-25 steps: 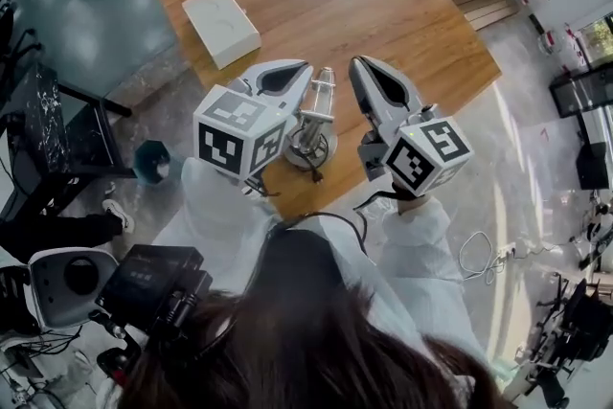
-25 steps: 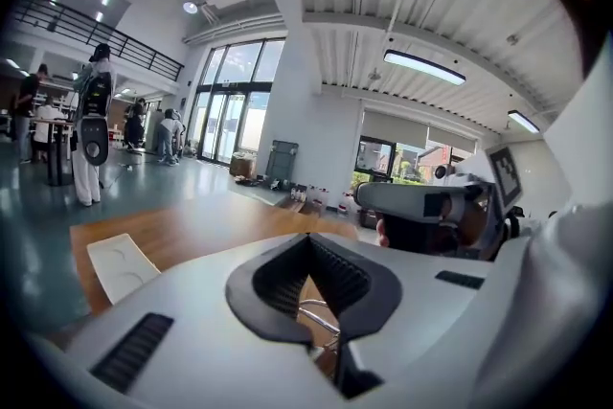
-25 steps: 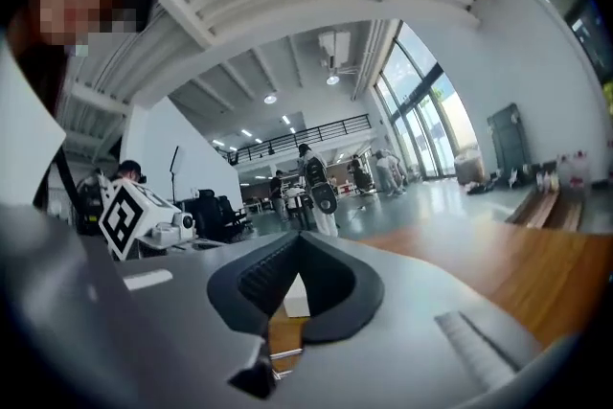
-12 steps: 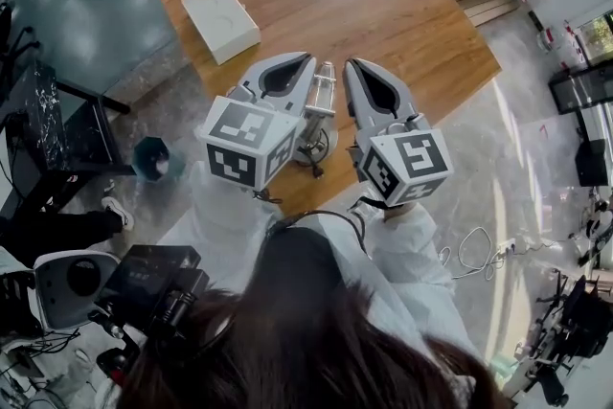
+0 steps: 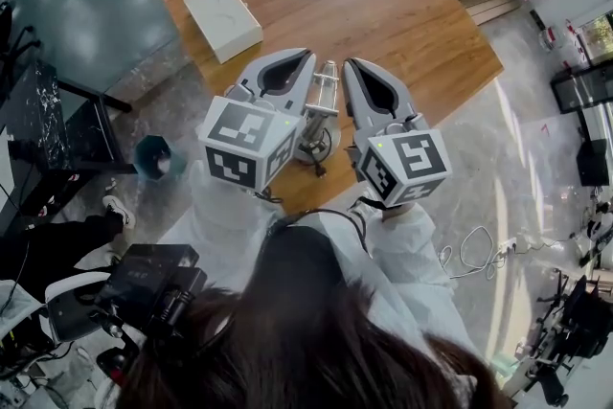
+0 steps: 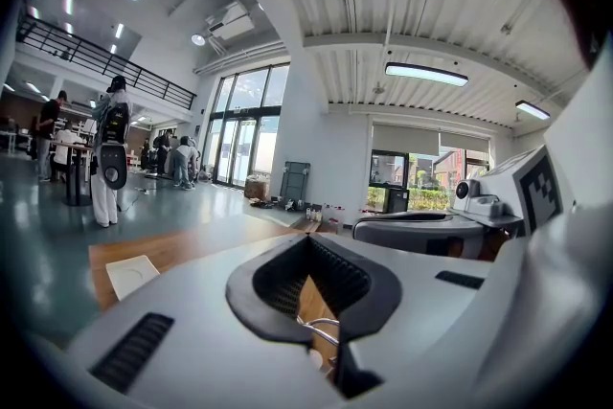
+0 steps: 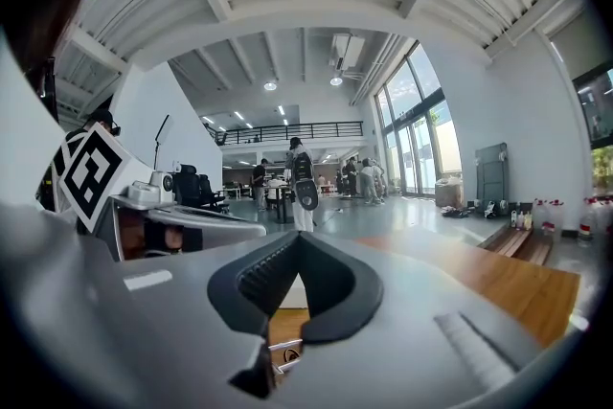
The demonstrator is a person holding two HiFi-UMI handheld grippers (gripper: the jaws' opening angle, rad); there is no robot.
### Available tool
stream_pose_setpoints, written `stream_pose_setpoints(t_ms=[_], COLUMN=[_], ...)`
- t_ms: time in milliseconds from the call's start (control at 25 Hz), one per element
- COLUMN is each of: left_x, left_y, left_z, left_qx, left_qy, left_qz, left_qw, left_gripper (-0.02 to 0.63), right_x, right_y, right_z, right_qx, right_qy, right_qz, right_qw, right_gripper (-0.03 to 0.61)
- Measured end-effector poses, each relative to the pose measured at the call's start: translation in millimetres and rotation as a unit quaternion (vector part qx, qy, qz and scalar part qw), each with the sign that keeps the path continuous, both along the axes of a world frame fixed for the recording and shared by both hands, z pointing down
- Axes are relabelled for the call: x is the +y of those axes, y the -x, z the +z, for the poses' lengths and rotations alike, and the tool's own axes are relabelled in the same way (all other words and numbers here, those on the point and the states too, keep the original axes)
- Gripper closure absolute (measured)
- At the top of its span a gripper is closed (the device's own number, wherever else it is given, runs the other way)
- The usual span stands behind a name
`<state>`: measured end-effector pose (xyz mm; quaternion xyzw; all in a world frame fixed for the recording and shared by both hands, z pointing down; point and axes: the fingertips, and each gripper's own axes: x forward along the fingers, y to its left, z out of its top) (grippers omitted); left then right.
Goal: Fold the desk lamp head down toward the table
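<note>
Centre of frame, head view: one wooden table (image 5: 383, 5). One white box (image 5: 222, 17) lies on its upper-left part. Two grippers, left gripper (image 5: 299, 62) and right gripper (image 5: 354, 70), both have their jaws closed on nothing. They flank one desk lamp (image 5: 322, 101), a silvery, slim arm over a round base near the table's lower edge. Little has changed from half a second ago. A second ago the right gripper sat further right.
</note>
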<state>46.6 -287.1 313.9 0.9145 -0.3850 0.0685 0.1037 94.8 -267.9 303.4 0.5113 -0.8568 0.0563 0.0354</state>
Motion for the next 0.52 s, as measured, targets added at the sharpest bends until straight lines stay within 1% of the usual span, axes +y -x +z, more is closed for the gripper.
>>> stream_pose_setpoints(t_ms=[160,360,520], left_x=[-2,-2,-5], left_y=[-10,-17,-31], left_z=[-4,-2,-7], left_qx=[0.001,-0.009,-0.008], left_qy=[-0.002,0.001,-0.009], left_qz=[-0.002,0.004,0.023], left_qw=[1.0,1.0,0.9997], left_gripper=[0.612,0.612,0.612], right_x=[-2,-2,-1], right_y=[-11,-17,-26], right_z=[-1,-2,-4], right_qx=[-0.003,-0.007,-0.001], right_qy=[0.002,0.003,-0.003], right_qz=[0.0,0.002,0.019], right_qw=[1.0,1.0,1.0], right_gripper=[0.578,0.58,0.578])
